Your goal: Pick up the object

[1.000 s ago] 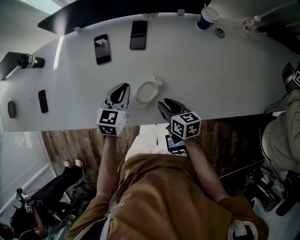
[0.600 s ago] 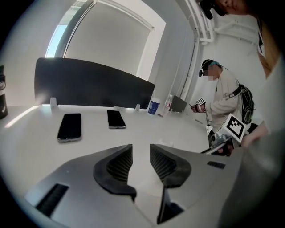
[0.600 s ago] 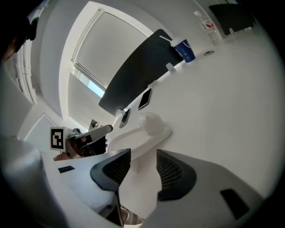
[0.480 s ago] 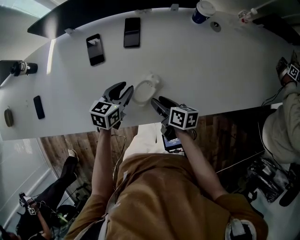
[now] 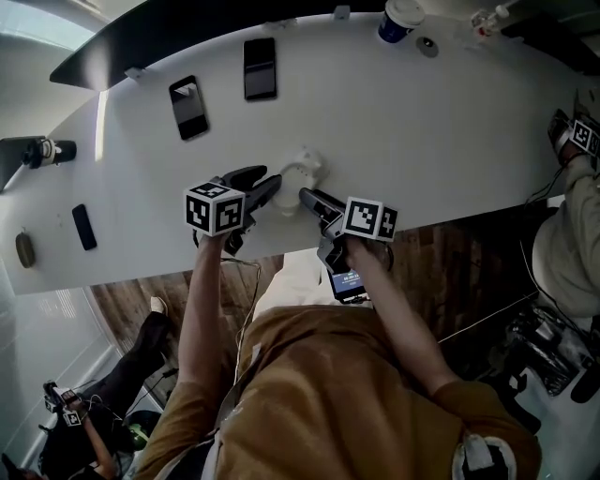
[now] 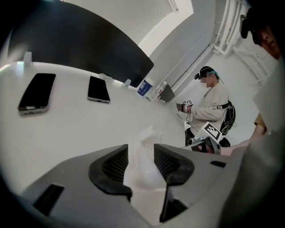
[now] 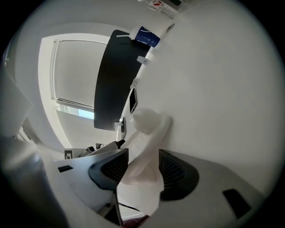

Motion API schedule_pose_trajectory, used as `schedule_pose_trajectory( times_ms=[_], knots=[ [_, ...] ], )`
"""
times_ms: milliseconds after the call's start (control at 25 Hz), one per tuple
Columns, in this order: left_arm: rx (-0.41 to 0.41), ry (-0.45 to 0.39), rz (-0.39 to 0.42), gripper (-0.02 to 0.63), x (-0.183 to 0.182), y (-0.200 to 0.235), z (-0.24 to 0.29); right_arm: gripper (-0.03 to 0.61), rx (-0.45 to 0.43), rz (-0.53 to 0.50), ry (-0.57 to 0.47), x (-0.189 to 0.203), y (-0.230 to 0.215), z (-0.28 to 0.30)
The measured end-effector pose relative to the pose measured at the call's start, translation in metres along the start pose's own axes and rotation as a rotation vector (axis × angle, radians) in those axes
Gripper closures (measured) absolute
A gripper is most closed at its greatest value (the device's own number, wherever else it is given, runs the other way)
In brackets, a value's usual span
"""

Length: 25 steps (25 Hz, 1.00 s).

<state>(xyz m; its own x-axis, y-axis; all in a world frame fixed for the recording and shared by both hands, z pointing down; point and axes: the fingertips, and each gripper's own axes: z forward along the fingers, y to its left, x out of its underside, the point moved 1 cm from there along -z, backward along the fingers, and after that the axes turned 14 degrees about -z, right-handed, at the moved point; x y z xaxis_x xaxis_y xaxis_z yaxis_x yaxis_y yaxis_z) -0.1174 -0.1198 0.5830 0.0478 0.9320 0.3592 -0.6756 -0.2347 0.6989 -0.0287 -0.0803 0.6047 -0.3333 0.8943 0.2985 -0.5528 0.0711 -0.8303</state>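
The white object (image 5: 298,174) looks like a thin moulded plastic piece, a shallow oval bowl with a raised end. I judge it light, stiff and smooth, so likely to slip or flex if pinched hard. It lies on the desk (image 5: 441,131), between both sets of jaws.

The left gripper (image 5: 267,185) has its ribbed pads pressed on either side of the near rim. The right gripper (image 5: 307,197) is narrowed onto the opposite edge, and plastic fills its gap. The rim wall seems the soundest hold.

Beyond the jaws lie two phones (image 5: 260,67) with dark screens and a blue cup (image 5: 394,19) whose print is too small to read. The object bears no visible marking.
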Motion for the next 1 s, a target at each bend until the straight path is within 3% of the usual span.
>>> schedule_pose_trajectory(
  times_ms=[200,480,720,1000],
  knots=[
    [0.028,0.091,-0.042,0.430,0.005,0.001,0.013,0.383,0.006,0.049,0.028,0.001,-0.001,0.013],
    [0.040,0.145,-0.076,0.422,0.013,-0.004,0.024,0.383,-0.038,0.074,0.078,0.003,0.002,0.021],
    [0.070,0.146,-0.217,0.423,0.018,-0.001,0.027,0.385,-0.098,0.073,0.092,0.001,0.003,0.022],
    [0.080,0.145,-0.218,0.423,0.017,0.000,0.026,0.385,-0.112,0.057,0.108,0.001,0.004,0.024]
  ],
)
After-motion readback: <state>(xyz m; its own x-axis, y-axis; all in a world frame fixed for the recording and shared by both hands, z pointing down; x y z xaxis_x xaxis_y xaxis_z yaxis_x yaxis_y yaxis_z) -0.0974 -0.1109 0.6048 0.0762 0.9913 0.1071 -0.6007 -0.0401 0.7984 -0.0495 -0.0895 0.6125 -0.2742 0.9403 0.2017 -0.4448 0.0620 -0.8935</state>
